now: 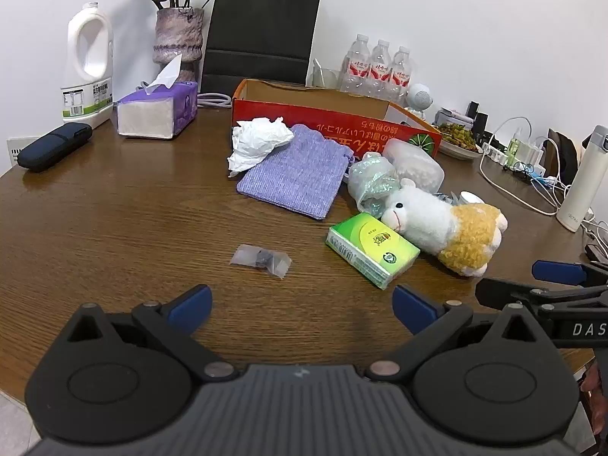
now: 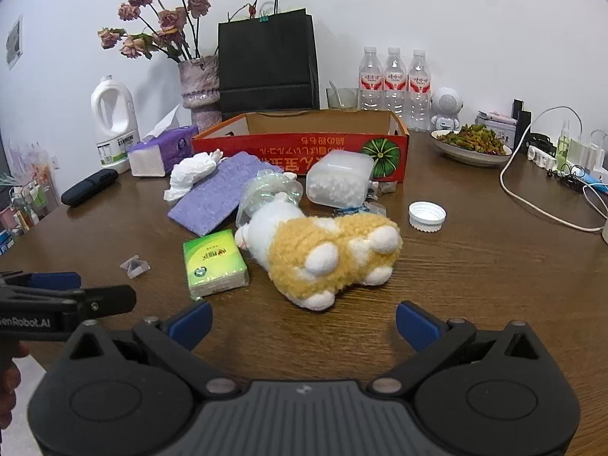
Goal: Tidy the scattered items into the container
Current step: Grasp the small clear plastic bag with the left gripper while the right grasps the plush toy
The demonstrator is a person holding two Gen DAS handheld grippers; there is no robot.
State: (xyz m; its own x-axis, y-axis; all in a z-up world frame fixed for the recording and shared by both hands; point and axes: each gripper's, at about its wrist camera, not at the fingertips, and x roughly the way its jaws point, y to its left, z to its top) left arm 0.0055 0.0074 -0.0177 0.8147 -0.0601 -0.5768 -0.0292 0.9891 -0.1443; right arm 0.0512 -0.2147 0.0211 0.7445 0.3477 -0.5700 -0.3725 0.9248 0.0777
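Note:
A red cardboard box (image 1: 334, 121) (image 2: 304, 144) stands open at the back of the table. In front of it lie a crumpled white tissue (image 1: 258, 140) (image 2: 192, 173), a purple knit pouch (image 1: 296, 173) (image 2: 216, 193), a clear plastic bag (image 1: 370, 182) (image 2: 266, 190), a clear tub of white beads (image 1: 416, 163) (image 2: 340, 180), a plush sheep (image 1: 444, 224) (image 2: 323, 254), a green tissue pack (image 1: 372, 249) (image 2: 213, 262), a small clear packet (image 1: 262, 260) (image 2: 135, 266) and a white cap (image 2: 426, 216). My left gripper (image 1: 302, 306) is open just short of the packet. My right gripper (image 2: 304, 323) is open just short of the sheep.
At the back stand a white jug (image 1: 89, 64), a purple tissue box (image 1: 157, 108), a vase of flowers (image 1: 178, 34), a black paper bag (image 1: 262, 34) and three water bottles (image 1: 376, 68). A black case (image 1: 53, 146) lies left. A food plate (image 2: 471, 146), cables and a white flask (image 1: 583, 178) are right.

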